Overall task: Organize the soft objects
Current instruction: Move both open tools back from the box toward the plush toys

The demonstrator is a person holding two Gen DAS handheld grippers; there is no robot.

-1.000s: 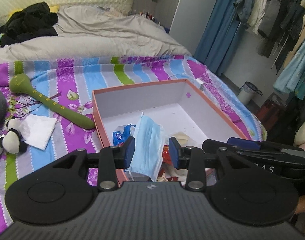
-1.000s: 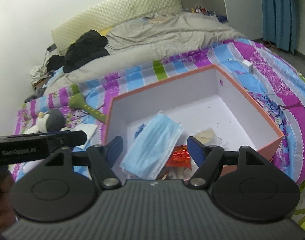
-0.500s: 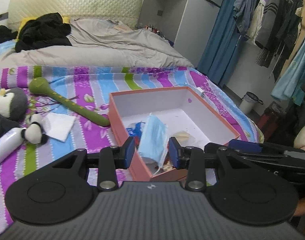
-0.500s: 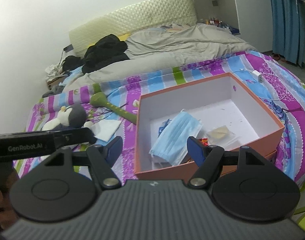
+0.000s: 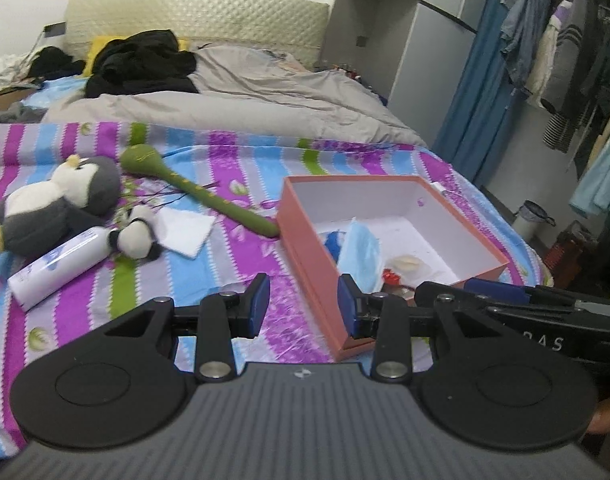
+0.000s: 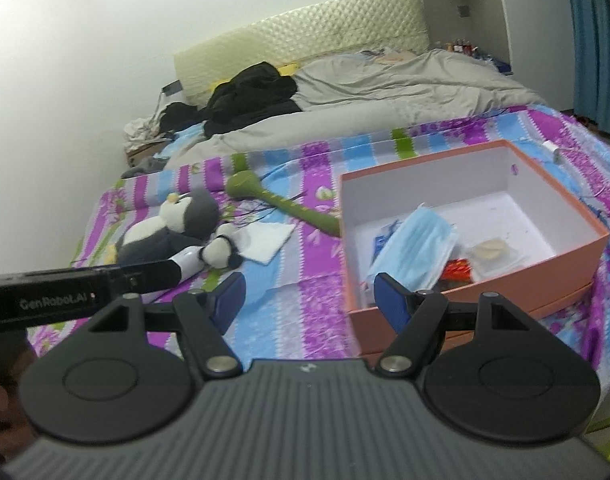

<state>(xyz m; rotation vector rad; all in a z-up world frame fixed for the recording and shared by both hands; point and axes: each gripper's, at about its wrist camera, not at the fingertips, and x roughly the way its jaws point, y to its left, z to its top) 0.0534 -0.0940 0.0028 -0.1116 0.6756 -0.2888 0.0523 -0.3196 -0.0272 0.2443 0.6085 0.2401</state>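
Observation:
An orange box [image 5: 305,236] [image 6: 561,248] sits on the striped bedspread. Inside it lies a blue face mask [image 5: 359,250] [image 6: 415,246] with small packets beside it. A grey-and-white penguin plush [image 5: 57,204] [image 6: 173,228], a small panda plush [image 5: 135,236] [image 6: 221,250], a white tissue [image 5: 187,232] [image 6: 267,238] and a green massage hammer [image 5: 201,194] [image 6: 289,202] lie left of the box. My left gripper [image 5: 303,307] is open and empty above the box's near-left corner. My right gripper [image 6: 310,300] is open and empty, left of the box's front corner.
A white bottle [image 5: 55,266] lies beside the panda. A grey duvet [image 5: 225,100] and black clothes [image 5: 141,62] cover the far bed. A wardrobe, blue curtain and hanging clothes [image 5: 565,60] stand right. A white charger [image 6: 552,155] lies behind the box.
Both grippers have pulled back and swung left, away from the box. The mask stays in the box. The left gripper's jaws have opened wider. The plush toys have come into view.

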